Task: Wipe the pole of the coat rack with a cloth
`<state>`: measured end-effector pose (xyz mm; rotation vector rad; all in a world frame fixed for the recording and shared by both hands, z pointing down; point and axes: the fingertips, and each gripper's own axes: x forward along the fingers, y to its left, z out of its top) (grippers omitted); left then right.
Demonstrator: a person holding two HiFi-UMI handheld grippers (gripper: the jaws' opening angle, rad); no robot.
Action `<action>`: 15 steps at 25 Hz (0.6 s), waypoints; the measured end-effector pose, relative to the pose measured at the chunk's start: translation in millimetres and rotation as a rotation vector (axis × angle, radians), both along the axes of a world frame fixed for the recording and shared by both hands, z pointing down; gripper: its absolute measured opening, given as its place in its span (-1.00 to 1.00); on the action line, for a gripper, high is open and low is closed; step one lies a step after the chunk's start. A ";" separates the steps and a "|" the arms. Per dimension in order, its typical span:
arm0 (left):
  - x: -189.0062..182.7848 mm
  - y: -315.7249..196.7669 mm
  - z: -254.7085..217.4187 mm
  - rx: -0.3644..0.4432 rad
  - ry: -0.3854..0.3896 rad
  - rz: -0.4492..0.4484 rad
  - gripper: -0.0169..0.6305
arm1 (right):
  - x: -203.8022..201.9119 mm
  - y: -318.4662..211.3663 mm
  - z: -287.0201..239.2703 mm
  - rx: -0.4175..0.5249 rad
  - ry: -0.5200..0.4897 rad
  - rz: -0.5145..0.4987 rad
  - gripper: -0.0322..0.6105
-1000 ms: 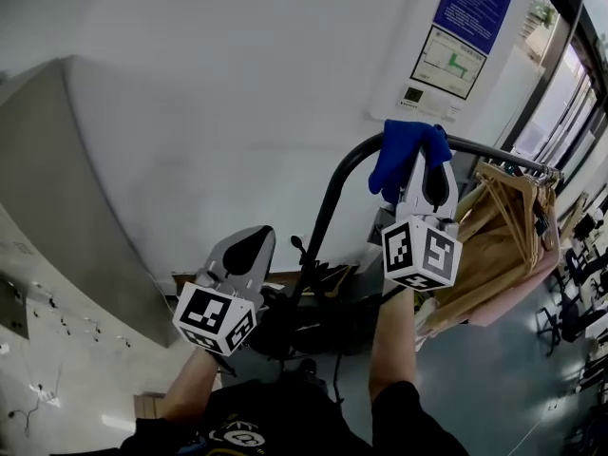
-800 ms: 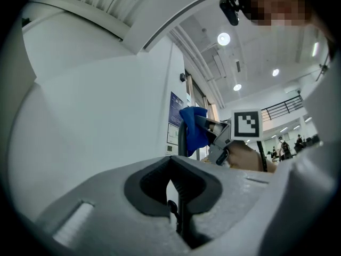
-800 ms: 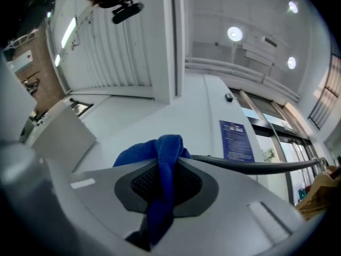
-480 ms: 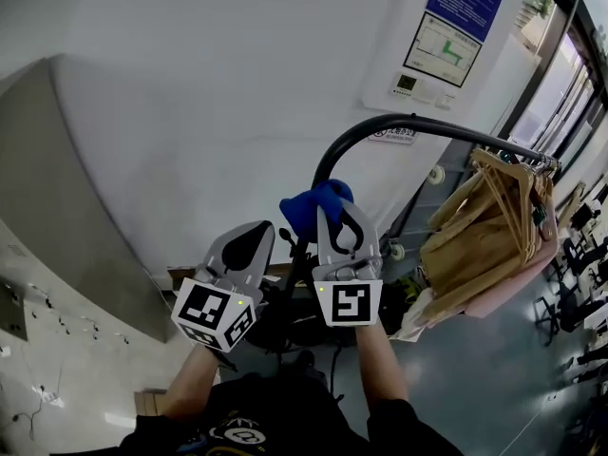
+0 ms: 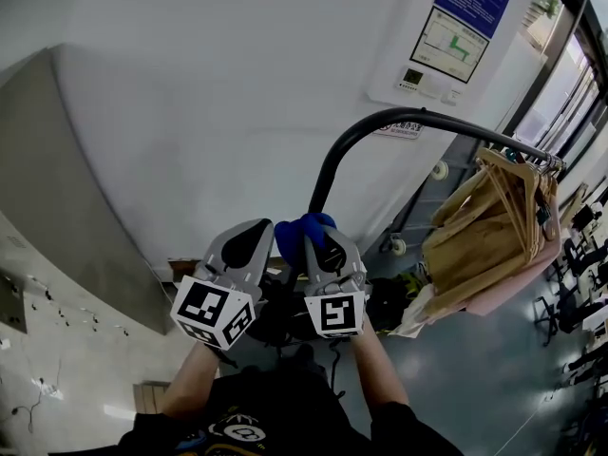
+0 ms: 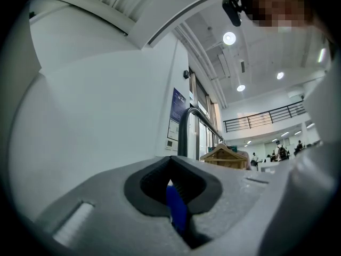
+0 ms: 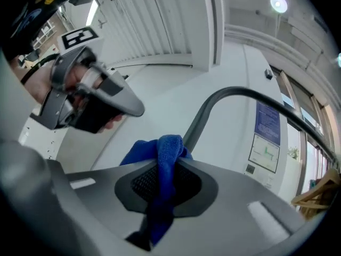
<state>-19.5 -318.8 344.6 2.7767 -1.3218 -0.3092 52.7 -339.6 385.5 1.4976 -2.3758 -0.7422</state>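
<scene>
The coat rack's black pole (image 5: 328, 164) rises and bends right into a rail; it also shows in the left gripper view (image 6: 184, 132) and the right gripper view (image 7: 213, 103). My right gripper (image 5: 321, 234) is shut on a blue cloth (image 5: 296, 230), low against the upright part of the pole. The cloth (image 7: 162, 153) bunches over that gripper's (image 7: 170, 163) tips. My left gripper (image 5: 256, 231) hangs just left of it, off the pole. Its jaws (image 6: 170, 158) meet at the tips; a blue sliver shows in the hollow between them.
Wooden hangers (image 5: 484, 226) hang bunched on the rail at the right, over something pink. Wall notices (image 5: 451, 41) are fixed behind the rail. The white wall (image 5: 190, 112) stands close behind the pole. Dark gear (image 5: 285, 316) lies round the rack's foot.
My right gripper has carried the cloth from the top bend down along the pole, leftward, to beside the left gripper. The left gripper has stayed put.
</scene>
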 end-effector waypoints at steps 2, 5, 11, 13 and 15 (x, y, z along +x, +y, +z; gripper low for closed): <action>0.3 0.9 -0.4 0.000 0.000 0.002 -0.93 | 0.9 -2.9 -36.2 0.045 -0.045 -0.009 -0.78; 0.8 3.2 -1.6 0.001 0.000 0.002 -0.93 | 3.6 -6.7 -89.8 0.077 -0.150 -0.059 -0.78; -4.4 7.6 -1.3 0.000 0.002 -0.012 -0.93 | 39.6 -16.4 -179.2 0.231 -0.306 -0.048 -0.77; -5.5 8.2 -1.4 0.001 0.002 -0.015 -0.93 | 68.4 -21.7 -203.3 0.255 -0.430 -0.008 -0.78; -7.6 7.8 -1.3 0.000 0.004 -0.018 -0.93 | 97.0 -22.8 -222.6 0.288 -0.540 0.034 -0.78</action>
